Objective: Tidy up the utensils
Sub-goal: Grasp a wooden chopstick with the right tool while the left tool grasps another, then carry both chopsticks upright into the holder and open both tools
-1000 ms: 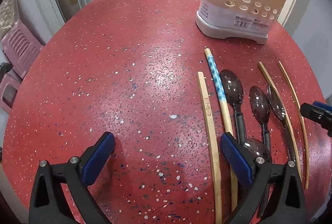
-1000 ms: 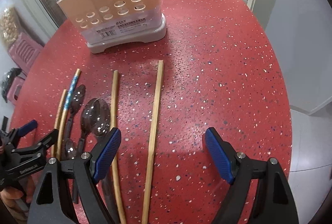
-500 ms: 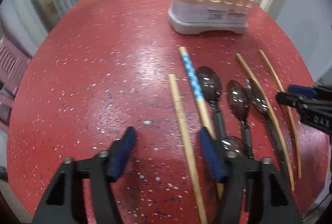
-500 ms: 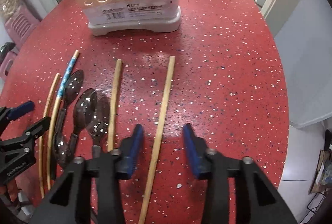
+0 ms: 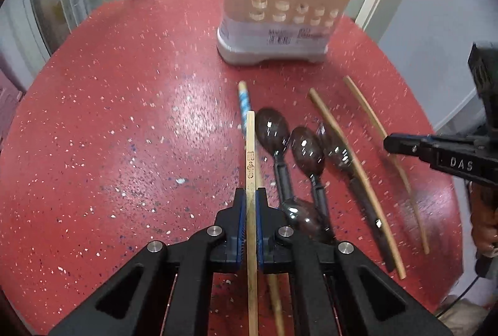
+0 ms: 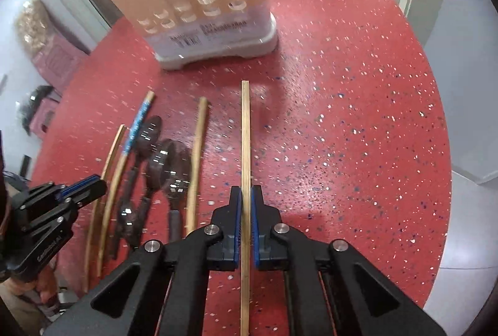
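Left gripper (image 5: 251, 199): clenched on a plain wooden chopstick (image 5: 251, 155), blue pads pressing both sides; stick runs straight forward between the fingers, printed marks on its upper face.
Right gripper (image 6: 245, 197): clenched on a second plain chopstick (image 6: 245, 133); its far tip points toward the holder's base.
Utensil holder (image 5: 280, 21): tan front with rows of round holes, pale grey base, barcode label; stands near the far edge of the red speckled tabletop (image 5: 124, 118). One chopstick and some dark handles stick up out of its top.
Blue-patterned chopstick (image 5: 243, 101): flat on the tabletop, partly under the left-held stick.
Dark spoons (image 5: 303, 149): a cluster lying side by side between the two grippers, bowls toward the holder, one further bowl nearer the left gripper.
Loose chopstick (image 6: 196, 155): on the tabletop just right of the spoons, left of the right-held stick.
Focus: left view blurred at its right side.
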Motion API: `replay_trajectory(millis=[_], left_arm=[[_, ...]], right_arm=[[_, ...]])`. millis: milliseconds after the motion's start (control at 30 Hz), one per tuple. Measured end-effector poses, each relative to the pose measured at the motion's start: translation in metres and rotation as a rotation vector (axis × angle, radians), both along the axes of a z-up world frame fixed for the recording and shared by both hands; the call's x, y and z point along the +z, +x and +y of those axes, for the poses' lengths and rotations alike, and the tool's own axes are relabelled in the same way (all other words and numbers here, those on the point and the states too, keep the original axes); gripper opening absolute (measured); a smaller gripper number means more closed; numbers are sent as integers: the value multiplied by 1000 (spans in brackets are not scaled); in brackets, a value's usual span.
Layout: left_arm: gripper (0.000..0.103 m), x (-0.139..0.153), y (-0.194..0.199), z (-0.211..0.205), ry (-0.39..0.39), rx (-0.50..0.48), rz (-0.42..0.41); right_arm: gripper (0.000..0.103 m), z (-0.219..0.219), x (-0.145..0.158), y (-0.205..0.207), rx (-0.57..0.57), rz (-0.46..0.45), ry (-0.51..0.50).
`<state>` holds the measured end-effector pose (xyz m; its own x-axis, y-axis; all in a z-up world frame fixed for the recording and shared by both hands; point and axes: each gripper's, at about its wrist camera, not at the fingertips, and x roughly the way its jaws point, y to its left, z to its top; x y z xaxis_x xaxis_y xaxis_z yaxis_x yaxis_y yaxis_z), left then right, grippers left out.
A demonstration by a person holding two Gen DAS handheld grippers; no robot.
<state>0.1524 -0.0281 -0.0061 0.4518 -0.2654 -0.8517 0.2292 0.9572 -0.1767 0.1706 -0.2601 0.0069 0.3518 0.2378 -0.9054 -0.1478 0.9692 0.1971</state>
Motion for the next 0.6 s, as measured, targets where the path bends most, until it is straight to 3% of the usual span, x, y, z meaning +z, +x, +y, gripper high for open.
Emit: replay_trajectory(millis=[333,600], left_arm=[[32,50,-4,23,-91,50,-107],[32,110,16,26,-162,76,-240]], right_arm=[[6,-21,45,-12,18,-129,134],[6,-30,105,-8,23,-287,220]])
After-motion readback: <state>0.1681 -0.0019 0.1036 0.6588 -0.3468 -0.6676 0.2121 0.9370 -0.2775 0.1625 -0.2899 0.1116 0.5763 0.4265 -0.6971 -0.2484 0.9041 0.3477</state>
